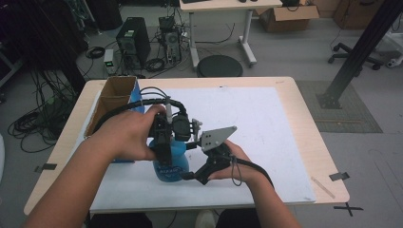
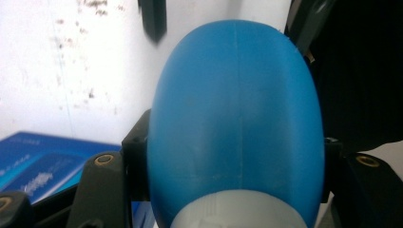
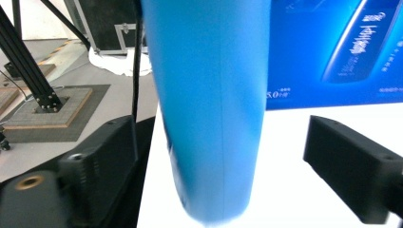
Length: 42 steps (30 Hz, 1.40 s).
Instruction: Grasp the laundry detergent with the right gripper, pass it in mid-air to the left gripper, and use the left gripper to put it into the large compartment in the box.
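One blue bottle point(image 1: 170, 161) stands at lower centre of the high view on the white mat point(image 1: 266, 133); left gripper point(image 1: 164, 135) clamps its upper part. Right gripper point(image 1: 192, 175): jaws spread wide, bottle between, pads clear. One cardboard box point(image 1: 111, 97) sits upper left, one blue carton point(image 3: 332, 52) behind the bottle.

blue box point(image 3: 332, 52): "5.0" readable, white script illegible.

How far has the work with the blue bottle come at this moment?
Done: the blue bottle stands upright on the white mat. In hand: the left gripper is clamped on its upper part; the right gripper is at its lower body, jaws apart, a gap visible on one side. Left: whatever follows, with the cardboard box behind.
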### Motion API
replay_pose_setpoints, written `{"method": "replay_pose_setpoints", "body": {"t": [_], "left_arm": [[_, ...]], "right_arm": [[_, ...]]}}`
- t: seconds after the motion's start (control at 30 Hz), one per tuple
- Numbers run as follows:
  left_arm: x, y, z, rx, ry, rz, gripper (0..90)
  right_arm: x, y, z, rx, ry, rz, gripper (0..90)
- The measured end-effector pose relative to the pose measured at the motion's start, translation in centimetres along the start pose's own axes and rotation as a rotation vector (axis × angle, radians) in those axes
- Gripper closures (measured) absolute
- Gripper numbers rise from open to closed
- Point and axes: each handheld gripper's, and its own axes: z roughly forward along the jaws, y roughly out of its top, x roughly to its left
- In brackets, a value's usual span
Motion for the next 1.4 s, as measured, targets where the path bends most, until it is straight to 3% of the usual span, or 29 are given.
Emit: {"method": "replay_pose_setpoints", "body": {"t": [0.13,0.23,0.5,0.77,0.8,0.83,1.13,1.4], "left_arm": [[0.6,-0.2,-0.8,0.018,0.0,-0.052,38.9],[1.3,-0.5,-1.6,0.005,-0.008,-0.113,38.8],[3.5,-2.1,-4.6,-0.078,-0.032,-0.338,38.8],[5.5,-3.7,-7.3,-0.103,-0.005,-0.513,38.7],[5.5,-3.7,-7.3,-0.103,-0.005,-0.513,38.7],[6.0,-4.3,-8.0,-0.103,0.006,-0.562,38.7],[8.5,-7.6,-10.2,-0.092,-0.004,-0.771,38.6],[10.3,-10.3,-10.7,-0.11,-0.026,-0.966,38.6]], "right_arm": [[0.0,-0.1,-1.5,-0.003,-0.012,0.006,3.3],[-0.1,-0.1,-2.6,0.004,-0.026,0.012,0.7],[-0.4,0.0,-6.0,0.056,-0.098,0.016,0.1],[-0.1,0.7,-9.2,0.111,-0.159,-0.01,0.3],[-0.1,0.7,-9.2,0.111,-0.159,-0.01,0.3],[0.0,0.8,-9.9,0.119,-0.166,-0.014,0.2],[-0.1,0.7,-12.2,0.201,-0.198,-0.002,0.5],[-0.3,1.0,-13.1,0.215,-0.207,-0.012,0.7]]}}
